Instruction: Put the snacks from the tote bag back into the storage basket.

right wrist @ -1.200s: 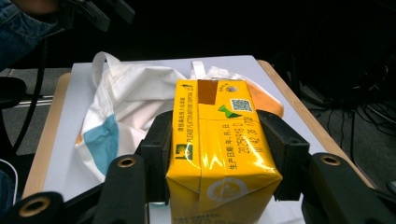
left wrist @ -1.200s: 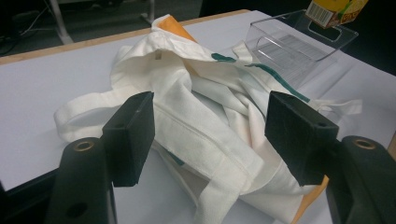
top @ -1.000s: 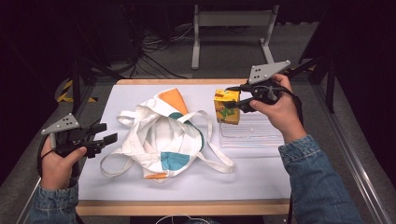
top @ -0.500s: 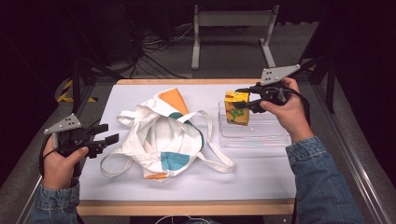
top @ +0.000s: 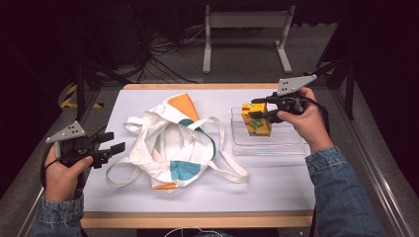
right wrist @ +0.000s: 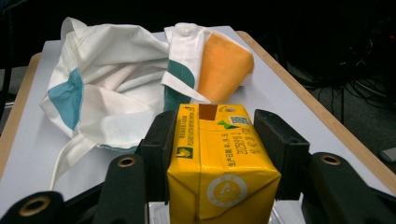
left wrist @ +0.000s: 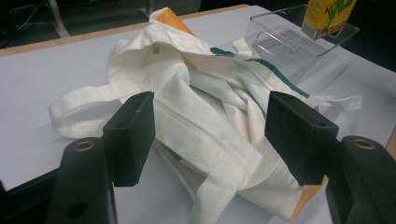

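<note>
- Left gripper, nearest us at the table's left edge: jaws apart, nothing between them, aimed at the tote bag. We judge it idle; if it pushes in now it could drag a handle loop and shift the bag toward the tray.
- Tote bag lies crumpled mid-table, mouth not clearly open. Its inside is hidden under folds; we cannot tell whether anything is in it.
- Clear tray, right of the bag: transparent walls are hard to trace, and the near rim blends with the white table. One bag handle lies just beside it.
- Right gripper clamped on the yellow juice carton, which stands at the tray's far left corner. We cannot tell if its base rests on the tray floor or hangs just above.
- Risks, as we judge: letting go early tips the carton; a hard squeeze dents it; catching the tray wall would slide the light tray.
- Carton's lower part is cut off in the right gripper view.
</note>
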`<state>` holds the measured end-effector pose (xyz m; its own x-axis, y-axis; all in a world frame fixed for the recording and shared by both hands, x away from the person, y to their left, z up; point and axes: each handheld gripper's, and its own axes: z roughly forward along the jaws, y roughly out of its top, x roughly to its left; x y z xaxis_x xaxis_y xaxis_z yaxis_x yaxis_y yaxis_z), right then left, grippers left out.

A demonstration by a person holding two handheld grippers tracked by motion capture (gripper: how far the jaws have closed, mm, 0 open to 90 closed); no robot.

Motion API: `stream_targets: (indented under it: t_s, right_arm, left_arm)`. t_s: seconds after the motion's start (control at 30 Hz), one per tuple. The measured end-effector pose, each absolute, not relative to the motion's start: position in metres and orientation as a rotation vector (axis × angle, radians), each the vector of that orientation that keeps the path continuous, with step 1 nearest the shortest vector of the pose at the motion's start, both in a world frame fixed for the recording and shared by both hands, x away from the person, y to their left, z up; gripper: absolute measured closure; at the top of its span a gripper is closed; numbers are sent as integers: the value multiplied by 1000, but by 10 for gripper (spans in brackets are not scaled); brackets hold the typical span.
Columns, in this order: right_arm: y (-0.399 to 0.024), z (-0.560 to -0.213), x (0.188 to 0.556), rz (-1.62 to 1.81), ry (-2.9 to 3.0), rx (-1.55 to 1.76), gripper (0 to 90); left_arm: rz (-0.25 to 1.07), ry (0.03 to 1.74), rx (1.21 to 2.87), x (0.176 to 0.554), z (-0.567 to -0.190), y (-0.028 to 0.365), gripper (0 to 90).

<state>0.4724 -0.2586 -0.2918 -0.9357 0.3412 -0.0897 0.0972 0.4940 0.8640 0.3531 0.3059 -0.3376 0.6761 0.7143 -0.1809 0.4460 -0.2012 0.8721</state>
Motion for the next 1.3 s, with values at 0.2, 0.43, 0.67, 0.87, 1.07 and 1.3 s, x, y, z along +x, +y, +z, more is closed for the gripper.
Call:
stream_targets:
  t_s: [0.2,0.43,0.67,0.87,1.07,1.3]
  right_arm:
    - [-258,-300,474,1409,2506,370,509]
    - [-261,-318,476,1433,2521,354,510]
    - [-259,-324,477,1447,2531,324,510]
    - [-257,-333,476,1472,2545,308,510]
    - [-261,-345,476,1500,2553,316,510]
    - [-263,-351,475,1499,2552,307,510]
  left_arm:
    - [327,928,1838,349,-338,310,345]
    - [340,943,1837,344,-339,313,345]
    - [337,953,1836,342,-339,313,345]
    - [342,954,1836,341,-339,314,345]
    - [342,959,1837,341,-340,314,345]
    - [344,968,1842,339,-341,316,345]
